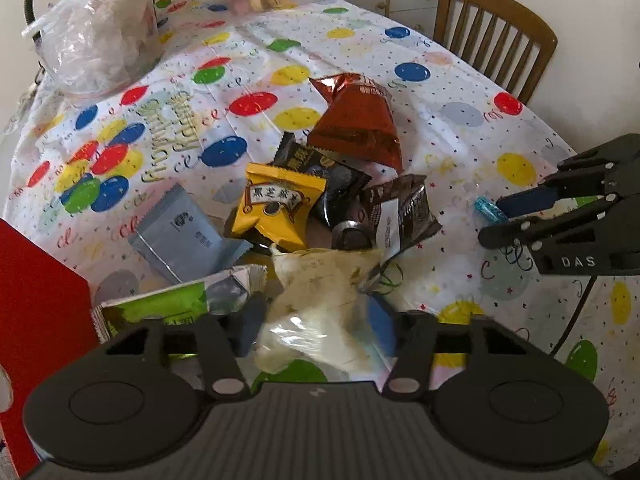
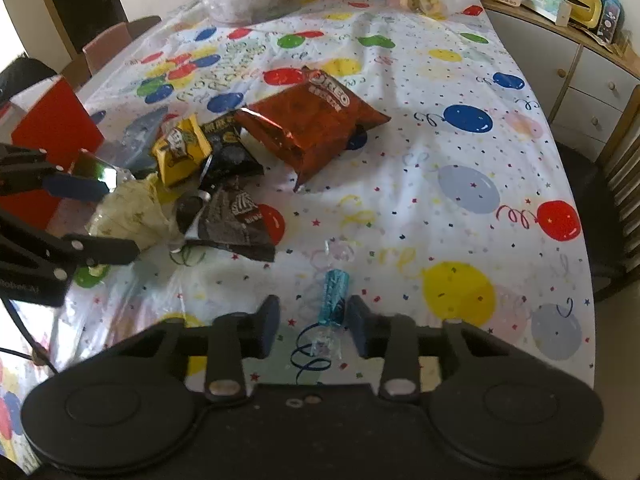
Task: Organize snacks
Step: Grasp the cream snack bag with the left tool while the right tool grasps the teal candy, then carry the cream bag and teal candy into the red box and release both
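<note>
The left gripper [image 1: 316, 328] clamped a pale bag [image 1: 320, 300] to lift it; the right gripper [image 2: 314, 326] straddled a blue candy [image 2: 334, 296], pads seemingly not yet pressing.

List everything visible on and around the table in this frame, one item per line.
Oreo bag: 1, red-brown, table centre.
Yellow snack packet: 1, in the pile.
Black packets: 2, in the pile.
Brown packet: 1, pile's right.
Blue-grey packet: 1, pile's left.
Green-white packet: 1, near left.
Cream bag: 1, between left tool's fingers.
Blue candy: 1, between right tool's fingers.
Red box: 1, left edge.
Clear bags: 2, far end.
Chair: wooden, far right.
Left tool: closing on bag.
Right tool: around candy.
</note>
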The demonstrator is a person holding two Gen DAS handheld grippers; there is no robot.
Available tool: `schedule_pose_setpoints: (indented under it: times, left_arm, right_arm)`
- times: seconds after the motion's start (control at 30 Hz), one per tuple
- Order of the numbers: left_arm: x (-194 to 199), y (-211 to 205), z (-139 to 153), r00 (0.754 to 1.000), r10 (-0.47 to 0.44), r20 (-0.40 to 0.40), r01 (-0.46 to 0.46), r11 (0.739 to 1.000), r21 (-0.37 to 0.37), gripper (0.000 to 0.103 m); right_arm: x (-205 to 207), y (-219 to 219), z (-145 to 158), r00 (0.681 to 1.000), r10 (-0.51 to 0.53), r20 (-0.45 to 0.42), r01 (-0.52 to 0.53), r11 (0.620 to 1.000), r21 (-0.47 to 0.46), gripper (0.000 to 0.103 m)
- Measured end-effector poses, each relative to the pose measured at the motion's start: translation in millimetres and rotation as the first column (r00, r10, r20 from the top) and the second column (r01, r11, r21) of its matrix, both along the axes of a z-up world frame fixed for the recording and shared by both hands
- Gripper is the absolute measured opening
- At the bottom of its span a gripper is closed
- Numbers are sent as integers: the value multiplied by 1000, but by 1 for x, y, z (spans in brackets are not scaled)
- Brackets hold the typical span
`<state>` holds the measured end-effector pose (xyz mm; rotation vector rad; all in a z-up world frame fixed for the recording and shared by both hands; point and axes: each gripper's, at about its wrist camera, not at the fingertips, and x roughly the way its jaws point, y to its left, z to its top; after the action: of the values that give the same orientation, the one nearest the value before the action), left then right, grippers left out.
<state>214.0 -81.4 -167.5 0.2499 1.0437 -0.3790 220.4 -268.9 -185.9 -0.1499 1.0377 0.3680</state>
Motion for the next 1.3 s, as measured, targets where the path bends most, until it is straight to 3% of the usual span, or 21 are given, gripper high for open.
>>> schedule_pose_setpoints:
  times: [0.13,0.17,0.3,0.67,1.3]
  left_arm:
    - [-4,-1,-2,1000,-8,7,8,1000,11,41]
    - [-5,-1,-2,1000,-8,9,7,1000,11,39]
    - [-4,0,-1,1000,19,-5,-19,1000,-14,33]
    - [-22,9,9,995,93,-33,-95,992,-78,30]
    - [-80,64,78,977,213,27,-206,965,-161,30]
  right_arm:
    - [0,3,-1,1000,0,18,1,999,-42,12]
    - [1,3,-1,1000,-3,20,4,999,-45,12]
    - [-1,2,-1,1000,-10,22,11,999,-39,11]
    - [-21,-5,20,998,-68,12,68,997,40,11]
    - [-75,38,100,993,-49,106,32,987,158,11]
